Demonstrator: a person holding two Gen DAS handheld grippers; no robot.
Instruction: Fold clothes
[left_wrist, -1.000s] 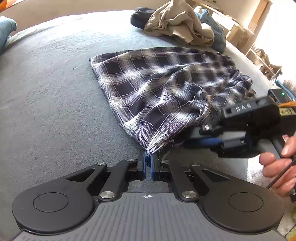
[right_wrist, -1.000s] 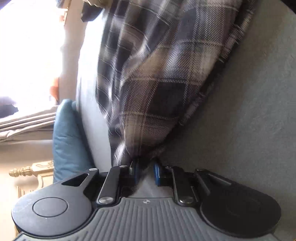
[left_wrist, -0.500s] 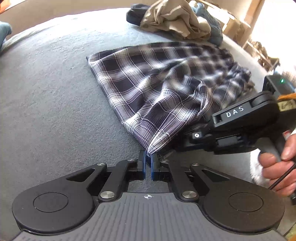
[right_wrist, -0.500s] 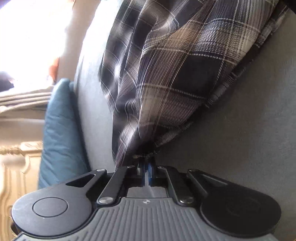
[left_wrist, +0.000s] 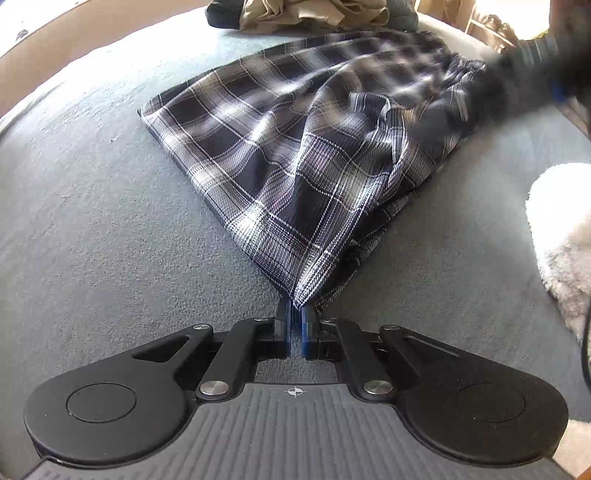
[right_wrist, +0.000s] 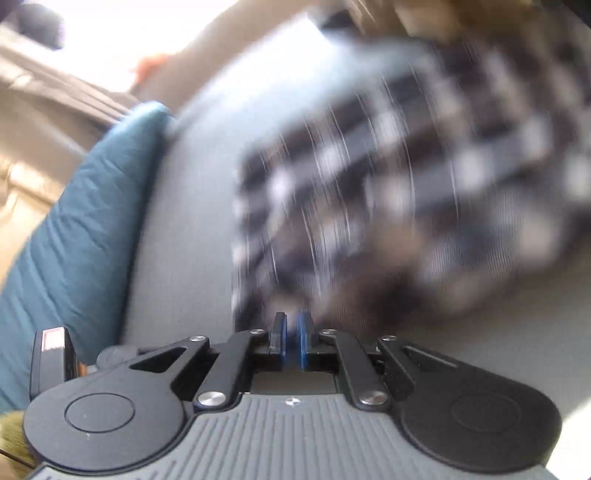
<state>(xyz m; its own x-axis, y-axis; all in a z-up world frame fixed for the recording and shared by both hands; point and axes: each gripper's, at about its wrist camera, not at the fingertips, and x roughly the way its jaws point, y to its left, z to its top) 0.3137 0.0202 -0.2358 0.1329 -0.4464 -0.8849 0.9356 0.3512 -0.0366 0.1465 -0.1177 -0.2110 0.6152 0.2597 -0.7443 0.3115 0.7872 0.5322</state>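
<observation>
The dark navy and white plaid woven garment (left_wrist: 295, 155) lies spread on the grey carpeted surface (left_wrist: 92, 240), its far gathered edge near a heap of tan and dark clothes (left_wrist: 314, 14). It looks light, soft and limp, the sort of cloth that drapes and slides rather than holds a crease, so corners and hems are the places to take hold of it; a grip in the middle would only bunch it.

The left gripper (left_wrist: 294, 317) points steeply down at the near corner, its fingers pressed together and pinching that corner, from which the cloth rises in a taut ridge.

The right gripper (right_wrist: 291, 328) shows in heavy motion blur, angled downward over the plaid with a teal cushion (right_wrist: 74, 229) to its left. Its fingers are nearly together and just opening; blurred cloth sits at their tips, but whether any is caught there I cannot tell.

A white fluffy item (left_wrist: 561, 236) lies just beside the garment.
</observation>
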